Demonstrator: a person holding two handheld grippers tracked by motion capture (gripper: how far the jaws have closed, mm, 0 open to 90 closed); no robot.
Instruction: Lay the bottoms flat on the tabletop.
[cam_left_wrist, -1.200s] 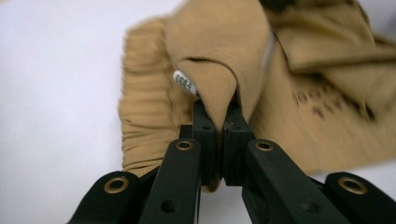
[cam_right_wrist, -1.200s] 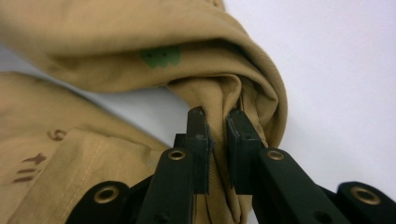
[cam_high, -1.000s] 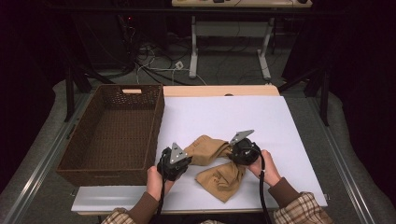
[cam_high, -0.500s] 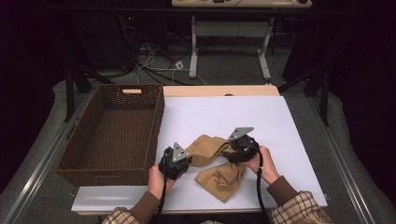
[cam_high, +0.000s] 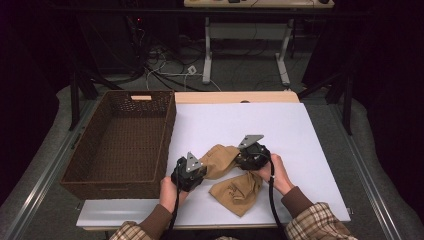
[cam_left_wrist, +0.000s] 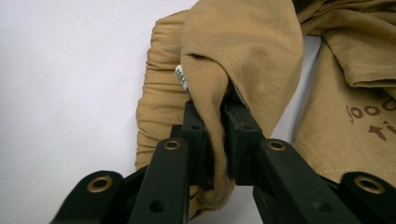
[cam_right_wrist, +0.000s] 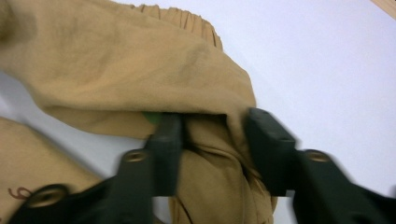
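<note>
- High view: tan cotton garment (cam_high: 231, 176) lies crumpled on the white table (cam_high: 300, 130), beside the brown wicker basket (cam_high: 120, 140).
- Left gripper (cam_left_wrist: 215, 135) pinches a fold, its jaws just easing slightly.
- Right gripper (cam_right_wrist: 212, 140), jaws just narrowing around bunched cloth after a wider regrasp, suggests folding continues.

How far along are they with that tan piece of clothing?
Early on. Nothing looks finished: the tan garment lies crumpled on the white table, and the basket holds nothing. The left gripper pinches a fold; the right gripper straddles bunched cloth. Straightening or folding remains.
</note>
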